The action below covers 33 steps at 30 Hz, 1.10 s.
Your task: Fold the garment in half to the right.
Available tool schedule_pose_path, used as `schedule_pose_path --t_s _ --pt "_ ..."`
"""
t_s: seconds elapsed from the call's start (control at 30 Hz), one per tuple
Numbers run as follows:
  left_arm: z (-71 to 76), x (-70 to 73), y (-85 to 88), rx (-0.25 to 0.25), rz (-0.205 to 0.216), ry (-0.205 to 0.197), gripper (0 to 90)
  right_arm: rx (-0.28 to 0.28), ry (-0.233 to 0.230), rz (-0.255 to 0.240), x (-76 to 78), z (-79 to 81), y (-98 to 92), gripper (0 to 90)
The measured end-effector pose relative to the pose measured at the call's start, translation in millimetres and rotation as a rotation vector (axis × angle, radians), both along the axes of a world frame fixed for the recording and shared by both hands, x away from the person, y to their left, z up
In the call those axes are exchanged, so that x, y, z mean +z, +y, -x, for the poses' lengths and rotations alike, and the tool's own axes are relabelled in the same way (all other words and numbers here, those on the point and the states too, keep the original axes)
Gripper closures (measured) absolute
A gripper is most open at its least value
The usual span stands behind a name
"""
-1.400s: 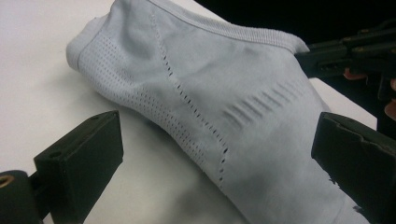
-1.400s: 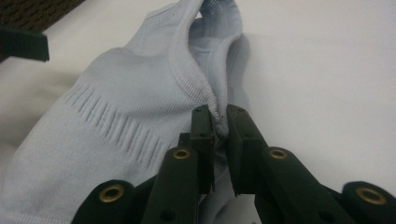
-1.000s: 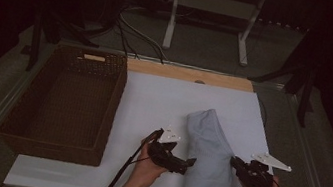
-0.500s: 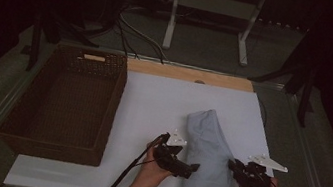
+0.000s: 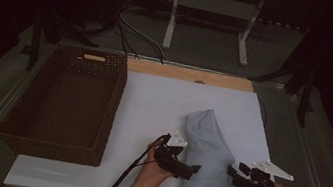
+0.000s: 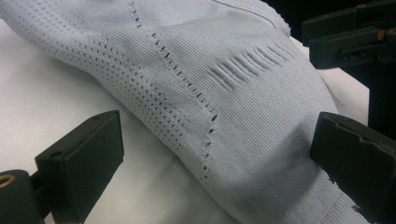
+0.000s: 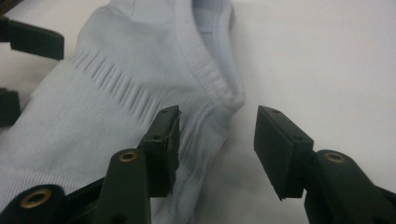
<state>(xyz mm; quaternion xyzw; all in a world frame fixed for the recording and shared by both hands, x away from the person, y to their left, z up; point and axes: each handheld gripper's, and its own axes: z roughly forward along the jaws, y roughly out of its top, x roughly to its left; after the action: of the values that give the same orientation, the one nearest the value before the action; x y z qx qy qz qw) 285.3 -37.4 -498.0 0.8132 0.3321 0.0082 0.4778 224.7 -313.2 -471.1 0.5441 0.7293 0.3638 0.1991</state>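
So in the high view the folded pale blue ribbed knit garment [image 5: 207, 158] lies flat on the white-topped bench [image 5: 162, 108], well to the right of the dark brown woven wicker basket [image 5: 64, 102]. The left gripper [image 5: 193, 169] sits at the garment's near left edge, the right gripper [image 5: 231, 170] just off its near right edge. My worry: both are at the same end of the garment, so if they lift from there the far end will probably sag and the fold could fall open before it gets anywhere near the basket.

Left gripper view: the jaws stand wide, one over bare bench and one over the garment [image 6: 224, 93], nothing pinched between them. If they shut like this they might catch only the top layer along the perforated seam line, and the lower layers would slide out.

Right gripper view: the jaws have just been opening and now sit roughly half apart, with the garment's ribbed hem [image 7: 205, 112] and its corner lying in the gap, not pressed. One jaw rests over the cloth, the other over bare bench, so closing could push the hem aside rather than grab it.

No brand, label or writing that I can read anywhere.
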Motion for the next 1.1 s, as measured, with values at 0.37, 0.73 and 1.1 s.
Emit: schedule_pose_path --t_s 0.37,0.73,1.1 --pt "1.4 -3.3 -3.4 -0.013 -0.01 0.016 4.2 0.031 0.04 0.042 -8.8 4.0 10.2 52.6" --pt "2.9 -8.8 -9.0 -0.032 -0.033 0.035 4.3 0.036 0.08 0.069 -16.8 7.8 10.8 52.7" --pt "5.8 -9.1 -11.7 -0.051 -0.055 0.06 25.1 0.036 0.098 0.087 -20.4 6.3 11.2 51.6"
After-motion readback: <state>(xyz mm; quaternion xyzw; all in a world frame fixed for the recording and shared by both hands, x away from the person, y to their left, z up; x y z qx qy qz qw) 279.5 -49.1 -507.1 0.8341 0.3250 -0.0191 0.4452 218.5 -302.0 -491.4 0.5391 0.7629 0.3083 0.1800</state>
